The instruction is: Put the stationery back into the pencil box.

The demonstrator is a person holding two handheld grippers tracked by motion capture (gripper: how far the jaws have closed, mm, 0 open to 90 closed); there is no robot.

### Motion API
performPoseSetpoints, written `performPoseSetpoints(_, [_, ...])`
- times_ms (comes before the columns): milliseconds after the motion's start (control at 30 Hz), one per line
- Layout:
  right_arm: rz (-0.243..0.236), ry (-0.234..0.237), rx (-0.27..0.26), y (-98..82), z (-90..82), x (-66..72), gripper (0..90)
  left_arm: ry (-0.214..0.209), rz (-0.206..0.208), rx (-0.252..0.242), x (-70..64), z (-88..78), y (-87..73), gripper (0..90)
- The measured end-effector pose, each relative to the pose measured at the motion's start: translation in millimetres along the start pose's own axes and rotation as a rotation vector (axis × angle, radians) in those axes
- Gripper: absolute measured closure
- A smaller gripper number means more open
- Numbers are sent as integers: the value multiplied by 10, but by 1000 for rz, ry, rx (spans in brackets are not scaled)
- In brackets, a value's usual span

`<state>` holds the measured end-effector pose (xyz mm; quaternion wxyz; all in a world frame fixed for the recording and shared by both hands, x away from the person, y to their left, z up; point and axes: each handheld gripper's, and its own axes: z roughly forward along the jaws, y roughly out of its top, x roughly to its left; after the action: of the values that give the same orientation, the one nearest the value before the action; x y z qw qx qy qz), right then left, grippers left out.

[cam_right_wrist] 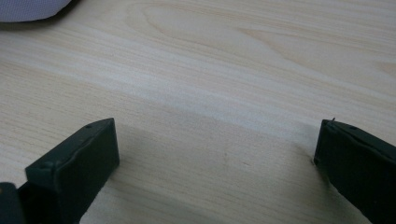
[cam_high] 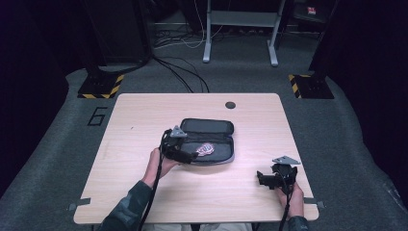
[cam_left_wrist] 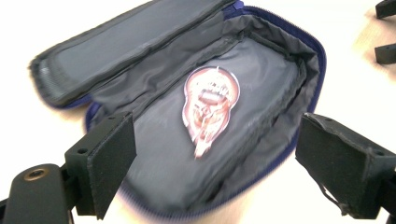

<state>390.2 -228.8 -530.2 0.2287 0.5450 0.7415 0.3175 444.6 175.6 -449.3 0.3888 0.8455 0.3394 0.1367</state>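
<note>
Soft fabric pouch (cam_left_wrist: 154,154) unzipped, glossy guitar-shaped sticker (cam_left_wrist: 209,105) inside

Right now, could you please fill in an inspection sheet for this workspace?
Surface: light wood table, with a dark round cable hole near its far edge.
Job's things: black zip case lying open mid-table; a reddish patterned sticker lies flat on the lining inside.
Clutter: nothing seen.
Grippers: left gripper open at the case's near edge, nothing between its fingers; right gripper open over bare wood at the table's near right, nothing held.
Cables: one trails from each gripper toward the person; more lie loose on the floor behind the table.
Surroundings: grey carpet, a white stand, two yellow-and-black striped bases, a "6" marked on the floor.
</note>
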Motion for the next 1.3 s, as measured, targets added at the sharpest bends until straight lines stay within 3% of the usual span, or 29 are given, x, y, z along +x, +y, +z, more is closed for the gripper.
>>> performPoseSetpoints(200, [-1, -1, 1, -1, 0, 0, 0, 50, -17, -34, 33, -300, -269, 106])
performPoseSetpoints(533, [0, 0, 0, -1, -1, 1, 0, 146, -41, 9, 78, -610, -788, 67])
performPoseSetpoints(733, [0, -1, 1, -1, -1, 1, 0, 180, -95, 39, 124, -650, -1137, 37])
performPoseSetpoints(933, [1, -1, -2, -1, 1, 1, 0, 244, -149, 71, 170, -599, -1440, 3])
performPoseSetpoints(1033, [0, -1, 1, -1, -1, 1, 0, 277, -146, 76, 189, -589, -1516, 2])
performPoseSetpoints(1067, [1, -1, 1, 0, -1, 1, 0, 283, -163, 66, 189, -568, -1540, 2])
performPoseSetpoints(1133, [1, -1, 0, 0, -1, 1, 0, 274, -195, 32, 202, -551, -1584, 2])
performPoseSetpoints(1300, [0, 0, 1, 0, -1, 0, 0, 276, -198, 33, 205, -557, -1589, 1])
